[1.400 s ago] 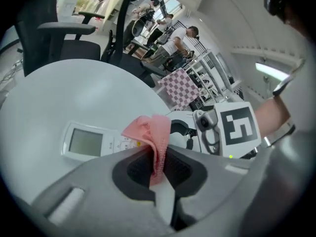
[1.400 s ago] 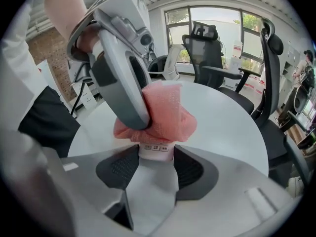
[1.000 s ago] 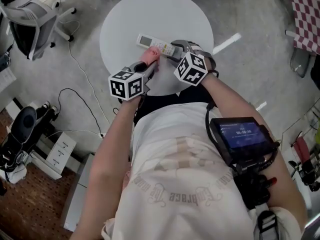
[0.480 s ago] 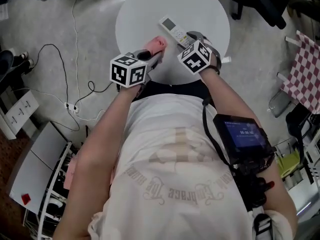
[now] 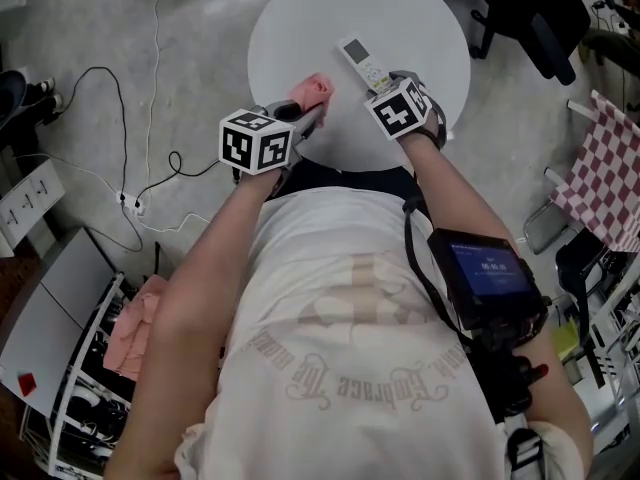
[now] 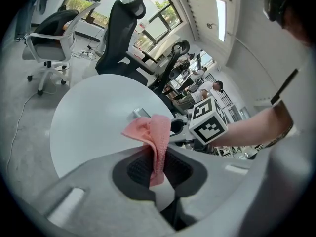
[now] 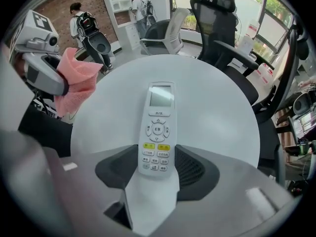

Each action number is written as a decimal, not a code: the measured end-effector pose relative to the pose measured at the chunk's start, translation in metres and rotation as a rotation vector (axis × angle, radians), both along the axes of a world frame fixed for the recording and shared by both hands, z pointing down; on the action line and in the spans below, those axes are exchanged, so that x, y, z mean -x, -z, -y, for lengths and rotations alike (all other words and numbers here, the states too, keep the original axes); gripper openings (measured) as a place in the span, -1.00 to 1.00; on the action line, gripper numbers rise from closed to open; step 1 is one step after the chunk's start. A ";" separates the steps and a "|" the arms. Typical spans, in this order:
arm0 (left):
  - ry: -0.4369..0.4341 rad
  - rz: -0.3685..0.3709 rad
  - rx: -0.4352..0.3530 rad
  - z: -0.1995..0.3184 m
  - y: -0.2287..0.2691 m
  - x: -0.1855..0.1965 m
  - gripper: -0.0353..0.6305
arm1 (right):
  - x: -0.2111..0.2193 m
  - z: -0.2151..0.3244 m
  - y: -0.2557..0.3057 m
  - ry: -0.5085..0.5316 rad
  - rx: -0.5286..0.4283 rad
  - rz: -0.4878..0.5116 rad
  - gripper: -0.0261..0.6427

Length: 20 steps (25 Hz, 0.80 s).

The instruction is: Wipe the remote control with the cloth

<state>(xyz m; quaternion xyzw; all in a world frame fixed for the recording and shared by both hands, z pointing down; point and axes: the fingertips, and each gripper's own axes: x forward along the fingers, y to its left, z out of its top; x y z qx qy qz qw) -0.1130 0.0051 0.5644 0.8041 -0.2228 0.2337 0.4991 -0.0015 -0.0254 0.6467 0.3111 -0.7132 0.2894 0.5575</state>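
Note:
A white remote control [image 5: 362, 63] [image 7: 157, 127] lies face up on the round white table [image 5: 420, 18]. My right gripper [image 5: 385, 80] [image 7: 157, 169] points steeply down at its near end. The button end sits between the jaws, which are closing, with a thin gap on each side. My left gripper [image 5: 310, 118] [image 6: 159, 157] is shut on a pink cloth [image 5: 312, 92] [image 6: 157, 137], which hangs folded out of the jaws. The cloth [image 7: 74, 80] is held above the table's left part, apart from the remote.
Office chairs [image 6: 123, 38] stand beyond the table. Cables [image 5: 110, 118] and a power strip [image 5: 25, 203] lie on the floor at left. A checked cloth [image 5: 610, 168] is at right. A rack with pink fabric [image 5: 130, 333] stands at lower left.
The left gripper has drawn the pink cloth away from the remote, toward the left. The right gripper has stayed at the remote's near end. The head view has swung, shifting the table.

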 end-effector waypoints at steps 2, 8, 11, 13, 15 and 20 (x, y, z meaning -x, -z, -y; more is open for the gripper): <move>0.006 -0.005 0.000 0.001 0.001 0.001 -0.80 | 0.002 0.001 0.001 -0.013 0.003 0.015 -0.21; 0.048 -0.038 0.019 0.002 0.002 0.004 -0.80 | -0.002 -0.012 0.002 -0.253 0.096 0.199 -0.23; 0.069 -0.056 0.033 0.003 0.002 0.003 -0.80 | 0.000 -0.012 0.011 -0.393 0.126 0.364 -0.24; 0.089 -0.073 0.046 0.004 0.002 0.003 -0.80 | 0.002 -0.012 0.019 -0.470 0.145 0.479 -0.24; 0.117 -0.099 0.064 0.005 0.003 0.005 -0.80 | 0.006 -0.014 0.027 -0.518 0.159 0.577 -0.24; 0.159 -0.178 0.118 0.006 0.010 -0.004 -0.80 | 0.013 -0.011 0.059 -0.553 0.158 0.851 -0.24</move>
